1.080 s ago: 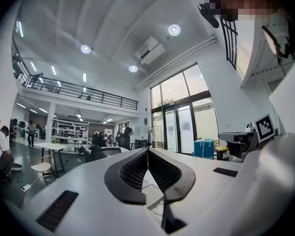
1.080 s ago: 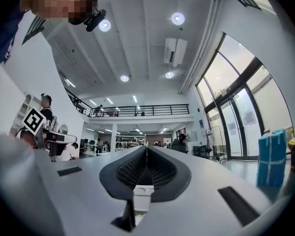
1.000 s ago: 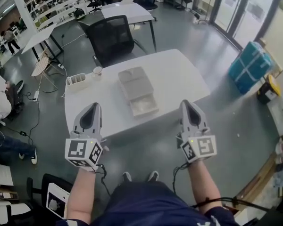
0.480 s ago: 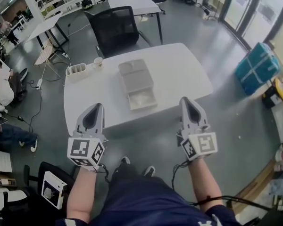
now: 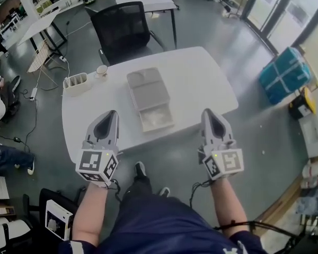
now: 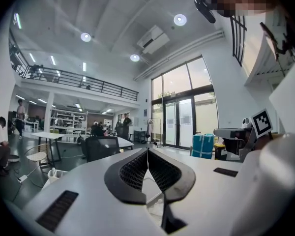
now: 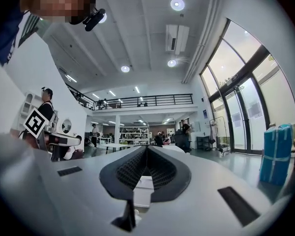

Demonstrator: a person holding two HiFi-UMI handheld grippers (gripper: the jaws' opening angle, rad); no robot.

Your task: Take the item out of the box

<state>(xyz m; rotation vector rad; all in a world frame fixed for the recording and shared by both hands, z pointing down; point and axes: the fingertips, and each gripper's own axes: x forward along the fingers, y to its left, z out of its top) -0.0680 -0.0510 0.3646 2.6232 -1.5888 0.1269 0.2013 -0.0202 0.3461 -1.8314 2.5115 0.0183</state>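
Note:
An open pale grey box (image 5: 150, 97) lies in the middle of the white table (image 5: 201, 83), its lid folded back toward the far side. The near half (image 5: 157, 118) holds something whitish that I cannot make out. My left gripper (image 5: 110, 114) hovers over the table's front left edge, jaws shut and empty. My right gripper (image 5: 207, 112) hangs by the front right edge, also shut and empty. Both sit short of the box, one on each side. In the left gripper view the left gripper (image 6: 147, 152) has its jaws pressed together; the right gripper (image 7: 146, 148) looks the same in the right gripper view.
A black office chair (image 5: 122, 30) stands behind the table. A white slotted holder (image 5: 77, 82) and a small cup (image 5: 101, 70) sit at the table's far left corner. A blue wrapped crate (image 5: 283, 74) rests on the floor to the right. More tables and shelves stand at the back.
The table and box have slid left and slightly nearer in the head view as the person steps forward. Both grippers keep their pose and stay shut.

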